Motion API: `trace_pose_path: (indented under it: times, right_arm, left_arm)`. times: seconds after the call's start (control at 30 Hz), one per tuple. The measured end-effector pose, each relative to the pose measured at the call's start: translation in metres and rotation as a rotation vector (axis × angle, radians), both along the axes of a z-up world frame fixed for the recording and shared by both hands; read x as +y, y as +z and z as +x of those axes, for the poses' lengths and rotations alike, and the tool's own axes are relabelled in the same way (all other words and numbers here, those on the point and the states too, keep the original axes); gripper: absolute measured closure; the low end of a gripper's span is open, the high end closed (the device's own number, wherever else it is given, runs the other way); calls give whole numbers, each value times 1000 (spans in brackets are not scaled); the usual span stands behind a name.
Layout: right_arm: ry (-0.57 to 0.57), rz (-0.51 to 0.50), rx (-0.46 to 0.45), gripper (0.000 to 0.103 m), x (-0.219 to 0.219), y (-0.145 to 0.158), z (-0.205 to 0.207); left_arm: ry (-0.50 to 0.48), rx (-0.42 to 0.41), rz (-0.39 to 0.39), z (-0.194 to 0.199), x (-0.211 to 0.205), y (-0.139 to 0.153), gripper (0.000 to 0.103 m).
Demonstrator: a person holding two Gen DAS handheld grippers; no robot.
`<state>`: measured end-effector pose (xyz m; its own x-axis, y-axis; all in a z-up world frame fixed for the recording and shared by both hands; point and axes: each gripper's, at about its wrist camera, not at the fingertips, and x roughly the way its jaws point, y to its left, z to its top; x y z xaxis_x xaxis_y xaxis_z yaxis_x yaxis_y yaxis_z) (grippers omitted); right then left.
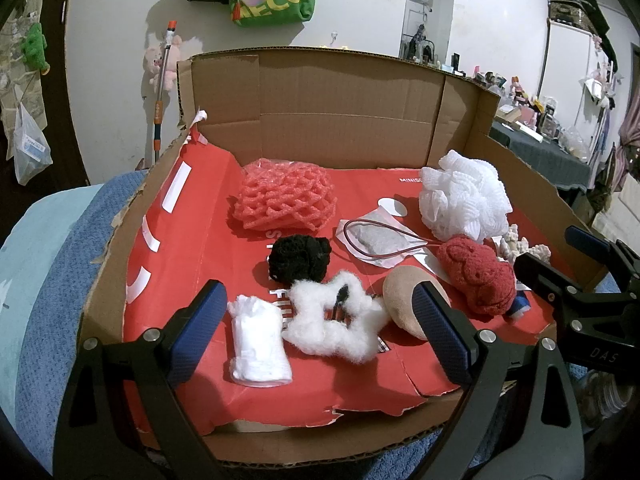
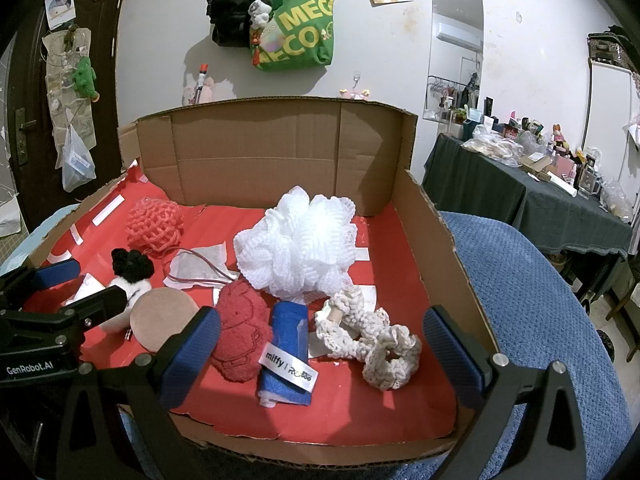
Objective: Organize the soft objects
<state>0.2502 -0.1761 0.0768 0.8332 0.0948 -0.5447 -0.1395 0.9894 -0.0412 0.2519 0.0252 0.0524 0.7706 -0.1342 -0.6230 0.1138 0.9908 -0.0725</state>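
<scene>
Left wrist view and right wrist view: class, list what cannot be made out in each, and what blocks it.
- Left wrist view: blue cloth, mostly hidden behind the red knit pouch.
- Left wrist view: beige round pad, partly covered by the left hand-held gripper finger.
- Right wrist view: white fluffy piece, mostly hidden by the left gripper.

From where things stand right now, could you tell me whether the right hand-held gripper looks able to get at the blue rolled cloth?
Probably yes. The right hand-held gripper is open, and the blue rolled cloth lies between its fingers with nothing on top; the red plush crowds its left side.
</scene>
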Motion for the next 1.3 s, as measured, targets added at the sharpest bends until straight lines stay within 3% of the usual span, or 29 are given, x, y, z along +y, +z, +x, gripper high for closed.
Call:
trace_pose_path:
  times: [1.3]
  right_arm:
    - [-9,6,-8,0,-1,0,0]
  left_arm:
    - [10,-16,-14,-2,4,3,8]
